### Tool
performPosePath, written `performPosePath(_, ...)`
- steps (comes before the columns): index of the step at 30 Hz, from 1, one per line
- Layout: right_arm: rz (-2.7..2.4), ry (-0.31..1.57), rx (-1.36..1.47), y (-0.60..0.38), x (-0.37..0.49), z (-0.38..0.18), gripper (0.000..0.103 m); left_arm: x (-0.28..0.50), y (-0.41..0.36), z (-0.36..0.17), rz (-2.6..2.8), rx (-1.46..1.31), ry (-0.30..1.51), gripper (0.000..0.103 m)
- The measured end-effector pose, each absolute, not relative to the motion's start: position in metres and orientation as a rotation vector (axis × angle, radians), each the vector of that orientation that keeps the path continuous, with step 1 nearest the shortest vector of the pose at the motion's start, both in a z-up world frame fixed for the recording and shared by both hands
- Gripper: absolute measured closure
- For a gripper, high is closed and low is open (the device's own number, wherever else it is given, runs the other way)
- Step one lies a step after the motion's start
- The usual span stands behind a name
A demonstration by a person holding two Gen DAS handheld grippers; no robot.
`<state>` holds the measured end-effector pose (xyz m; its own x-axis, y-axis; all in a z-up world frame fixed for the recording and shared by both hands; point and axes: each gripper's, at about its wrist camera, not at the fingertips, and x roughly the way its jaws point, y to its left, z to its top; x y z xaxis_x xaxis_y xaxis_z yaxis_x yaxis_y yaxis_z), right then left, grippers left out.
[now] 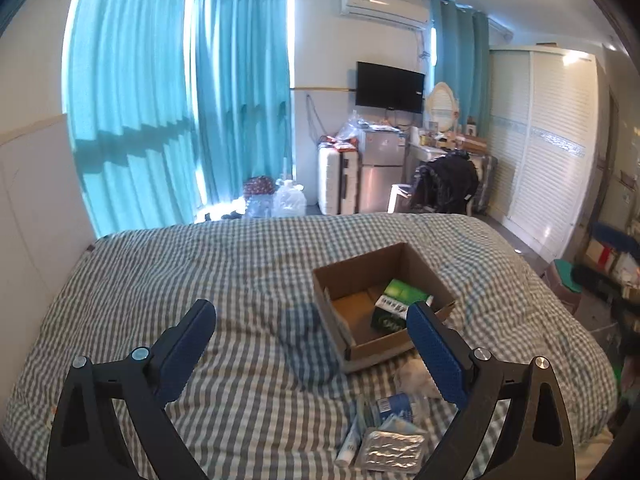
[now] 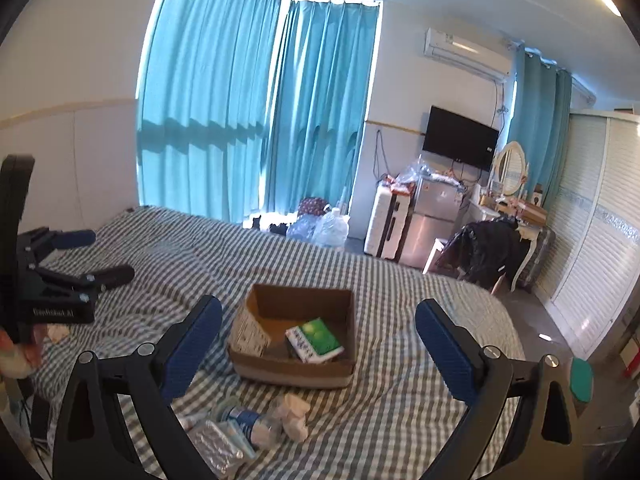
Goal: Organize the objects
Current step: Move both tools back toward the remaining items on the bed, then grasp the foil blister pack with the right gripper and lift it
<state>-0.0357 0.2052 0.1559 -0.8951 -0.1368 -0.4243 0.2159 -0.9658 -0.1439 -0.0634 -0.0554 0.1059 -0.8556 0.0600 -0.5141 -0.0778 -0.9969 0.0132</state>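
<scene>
An open cardboard box (image 1: 368,268) (image 2: 304,300) sits on the checked bed cover, with a green and white packet (image 1: 404,292) (image 2: 318,338) lying inside it. In front of the box is a small pile: a silver blister pack (image 1: 394,450) (image 2: 216,446), a clear water bottle (image 1: 400,404) (image 2: 250,424), a white tube (image 1: 350,446) and a crumpled white wad (image 1: 414,374) (image 2: 294,414). My left gripper (image 1: 311,310) (image 2: 100,256) hangs open above the bed, left of the box, holding nothing. My right gripper (image 2: 319,306) is open and empty too, raised over the pile and facing the box.
The bed (image 1: 200,264) fills the foreground, with a wall along its left side. Beyond its far edge are teal curtains (image 1: 240,100), water jugs (image 1: 290,200), a white suitcase (image 1: 336,180), a small fridge (image 1: 380,172), a chair draped in black clothing (image 1: 448,184) and a white wardrobe (image 1: 548,140).
</scene>
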Motion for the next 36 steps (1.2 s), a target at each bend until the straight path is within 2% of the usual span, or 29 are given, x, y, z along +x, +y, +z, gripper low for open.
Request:
performPosePath(9,-2.857,0.211,0.746,0.209,-0.020,0.046,0.005,-0.043,-0.049,0.010,3.027,-0.912,0.048,0.004)
performPosePath(13,-2.821,0.224,0.892,0.210,-0.032,0.002,0.005,-0.054,-0.044,-0.049,2.968,-1.107,0.083,0.004)
performPosePath(17,-2.797,0.195,1.005,0.214,-0.041,-0.031,0.005,-0.059,-0.037,-0.085,2.899,-1.226,0.104,0.004)
performPosePath(20,-2.755,0.159,1.050,0.214,-0.043,-0.046,0.005,-0.053,-0.028,-0.098,2.869,-1.267,0.174,0.004)
performPosePath(29,-2.614,0.214,1.200,0.184,-0.045,-0.076,0.005,-0.045,-0.027,-0.104,2.798,-1.354,0.267,0.004)
performPosePath(36,-2.496,0.242,1.334,0.165,-0.056,-0.107,0.005,-0.045,-0.051,-0.101,2.844,-1.379,0.222,0.004)
